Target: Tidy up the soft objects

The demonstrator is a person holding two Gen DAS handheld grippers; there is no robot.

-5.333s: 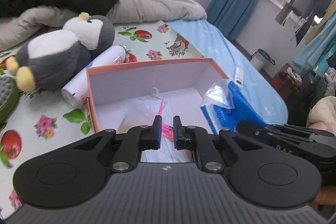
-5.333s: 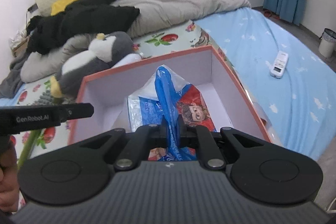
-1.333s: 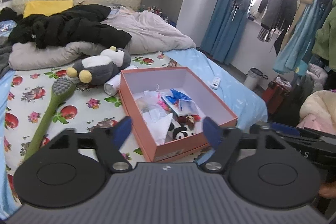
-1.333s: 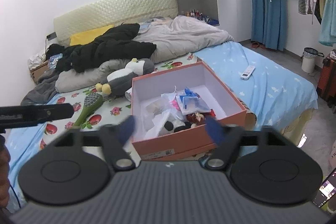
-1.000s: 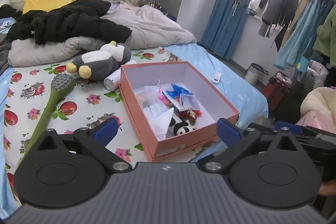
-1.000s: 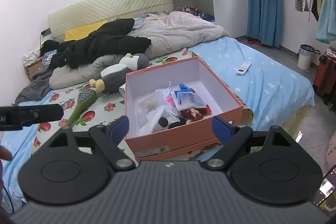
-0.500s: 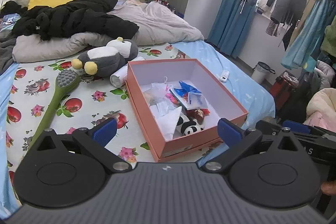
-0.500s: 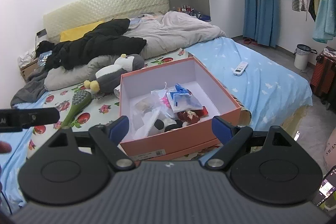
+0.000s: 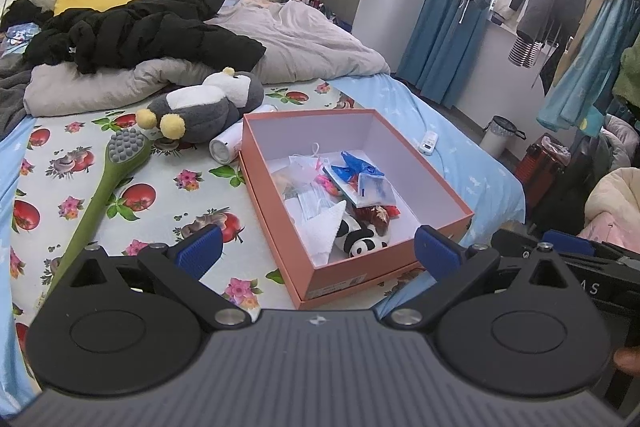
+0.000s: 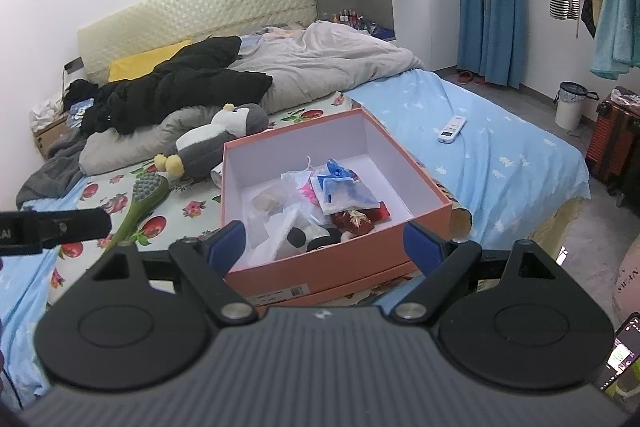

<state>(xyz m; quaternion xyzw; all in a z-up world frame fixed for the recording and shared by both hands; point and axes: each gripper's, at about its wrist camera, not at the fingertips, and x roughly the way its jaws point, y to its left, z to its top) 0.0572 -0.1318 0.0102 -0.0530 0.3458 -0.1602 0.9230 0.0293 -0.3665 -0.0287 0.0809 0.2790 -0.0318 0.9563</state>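
I am holding both the left gripper [image 9: 316,253] and right gripper [image 10: 325,241] empty, jaws wide, back from the orange box [image 10: 320,271] on the bed, judging the penguin plush [image 9: 202,103] beside it needs a broad mid-body grasp.

White can [image 9: 224,148] half behind penguin [image 9: 200,109]

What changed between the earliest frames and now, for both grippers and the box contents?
The right gripper let go of the blue plastic bag, which now lies in the orange box. The left gripper, shut before, has opened too. Both have pulled back from the box, empty. The penguin plush, green brush and white remote stayed put.
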